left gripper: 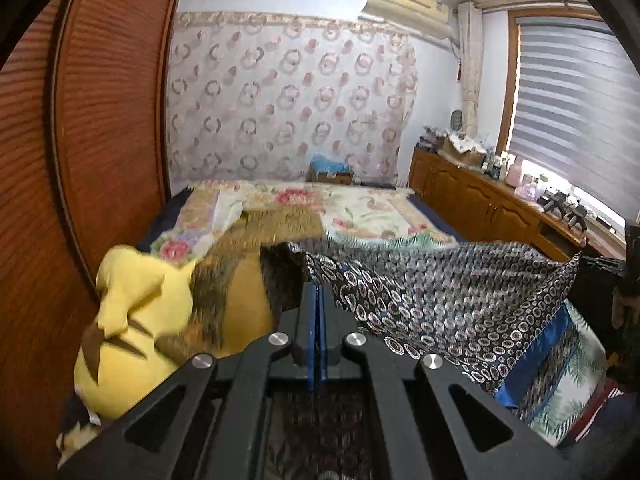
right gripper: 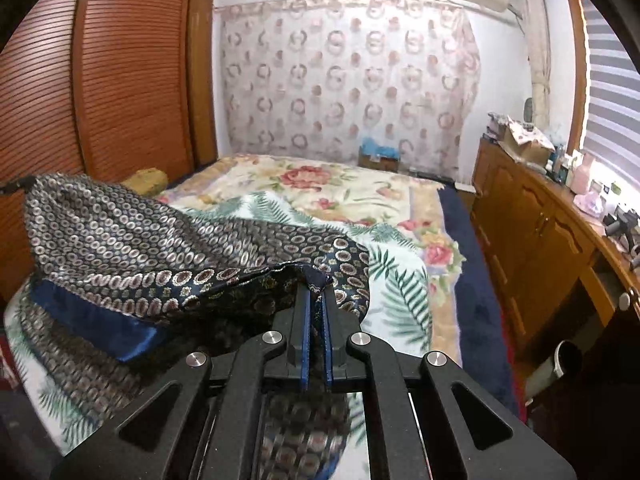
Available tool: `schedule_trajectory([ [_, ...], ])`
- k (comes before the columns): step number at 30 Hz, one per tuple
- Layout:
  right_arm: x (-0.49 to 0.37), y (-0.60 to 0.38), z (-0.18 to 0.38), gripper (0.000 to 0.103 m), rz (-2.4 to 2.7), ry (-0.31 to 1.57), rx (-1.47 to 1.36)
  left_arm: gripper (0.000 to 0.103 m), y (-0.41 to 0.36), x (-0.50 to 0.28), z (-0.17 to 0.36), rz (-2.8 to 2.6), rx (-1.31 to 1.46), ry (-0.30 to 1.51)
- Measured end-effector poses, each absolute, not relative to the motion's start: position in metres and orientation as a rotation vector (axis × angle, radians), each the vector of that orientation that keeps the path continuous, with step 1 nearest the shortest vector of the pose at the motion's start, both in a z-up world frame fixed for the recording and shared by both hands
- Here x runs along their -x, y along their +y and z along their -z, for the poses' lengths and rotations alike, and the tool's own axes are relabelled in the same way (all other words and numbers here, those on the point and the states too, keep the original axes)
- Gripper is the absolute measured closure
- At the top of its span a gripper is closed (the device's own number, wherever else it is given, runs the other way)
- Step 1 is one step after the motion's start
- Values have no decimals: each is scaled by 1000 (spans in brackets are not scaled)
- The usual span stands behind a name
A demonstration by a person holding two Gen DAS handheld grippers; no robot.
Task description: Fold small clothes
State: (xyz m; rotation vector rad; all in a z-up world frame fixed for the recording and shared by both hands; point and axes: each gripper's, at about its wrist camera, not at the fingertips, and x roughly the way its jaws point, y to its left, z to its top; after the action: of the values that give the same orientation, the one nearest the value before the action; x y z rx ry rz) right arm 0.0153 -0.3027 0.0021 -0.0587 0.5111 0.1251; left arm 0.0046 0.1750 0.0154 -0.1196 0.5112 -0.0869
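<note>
Both tongs, left [left gripper: 319, 292] and right [right gripper: 316, 292], clamp corners of patterned dark garment [left gripper: 440, 300] lifted above floral bed [right gripper: 320, 184].

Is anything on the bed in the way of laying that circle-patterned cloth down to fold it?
Nothing visible blocks it. Both the left gripper and the right gripper are shut on the patterned cloth, holding it above the leaf-print blanket. The yellow plush toy lies off to the left side.
</note>
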Motion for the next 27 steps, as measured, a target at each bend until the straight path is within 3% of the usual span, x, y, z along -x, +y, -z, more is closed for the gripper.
schedule_trajectory([
  [6, -2, -293, 20, 100, -128, 553, 77, 103, 176, 9, 24, 67, 153, 595],
  [11, -3, -292, 48, 76, -75, 640, 86, 103, 170, 13, 48, 58, 153, 656],
  [13, 0, -298, 56, 61, -59, 664, 61, 103, 169, 12, 52, 57, 154, 664],
  [15, 6, -302, 65, 55, -48, 684, 44, 103, 170, 15, 55, 60, 156, 662],
  [23, -2, -304, 101, 56, -19, 805, -37, 103, 164, 14, 55, 72, 152, 655],
  [24, -2, -302, 100, 64, -10, 797, -30, 103, 165, 14, 55, 73, 153, 654],
  [25, -2, -302, 100, 82, -10, 797, -26, 103, 165, 14, 55, 74, 155, 653],
  [27, -1, -299, 100, 99, -39, 803, -24, 103, 166, 14, 55, 74, 160, 649],
])
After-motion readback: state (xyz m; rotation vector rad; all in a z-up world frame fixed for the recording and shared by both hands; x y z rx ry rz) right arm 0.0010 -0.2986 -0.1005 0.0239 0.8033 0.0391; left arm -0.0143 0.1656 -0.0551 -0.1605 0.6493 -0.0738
